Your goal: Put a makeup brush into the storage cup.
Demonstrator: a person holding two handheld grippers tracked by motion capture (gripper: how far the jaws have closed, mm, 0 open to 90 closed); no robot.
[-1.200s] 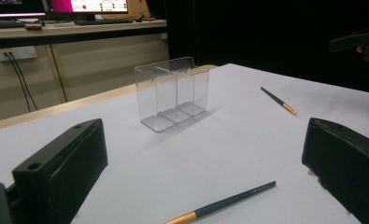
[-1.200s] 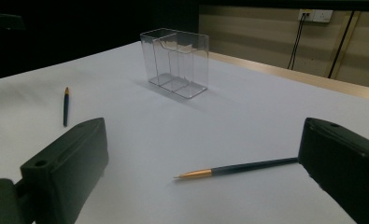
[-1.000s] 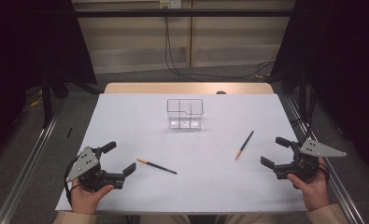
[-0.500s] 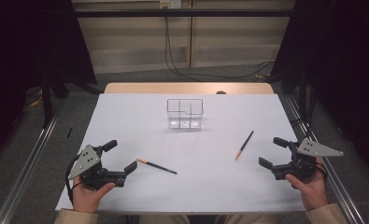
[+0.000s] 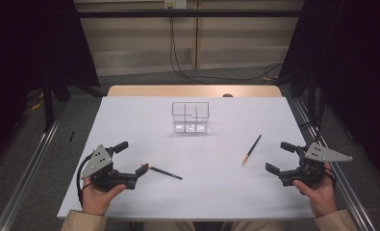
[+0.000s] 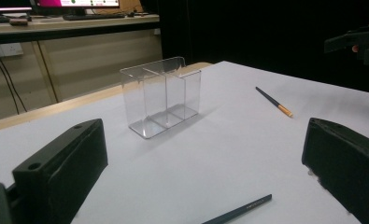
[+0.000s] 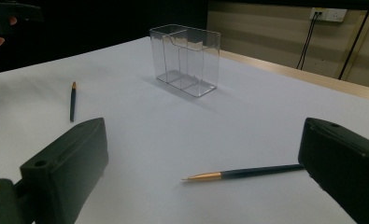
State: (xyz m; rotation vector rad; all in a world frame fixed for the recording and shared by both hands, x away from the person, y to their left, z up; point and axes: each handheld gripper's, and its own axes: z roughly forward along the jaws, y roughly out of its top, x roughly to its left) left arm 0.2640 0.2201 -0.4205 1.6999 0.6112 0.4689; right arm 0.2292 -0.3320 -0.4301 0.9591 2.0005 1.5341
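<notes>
Two pencils lie on the white worktop point(image 5: 130, 120): one pencil point(image 5: 162, 171) on the left side and a second pencil point(image 5: 251, 149) on the right. One clear plastic organizer point(image 5: 191, 117) stands toward the far edge, split into three compartments. Two handheld grippers sit at the near side, the left gripper point(image 5: 130, 161) and the right gripper point(image 5: 280, 157).

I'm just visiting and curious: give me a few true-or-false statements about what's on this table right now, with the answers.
1. Both pencils lie flat on the table. True: the left pencil and the right pencil rest on the white table.
2. The clear organizer holds a pencil. False: its compartments are empty.
3. The left gripper is open. True.
4. The right gripper clamps a pencil. False: it is open, holding nothing.
</notes>
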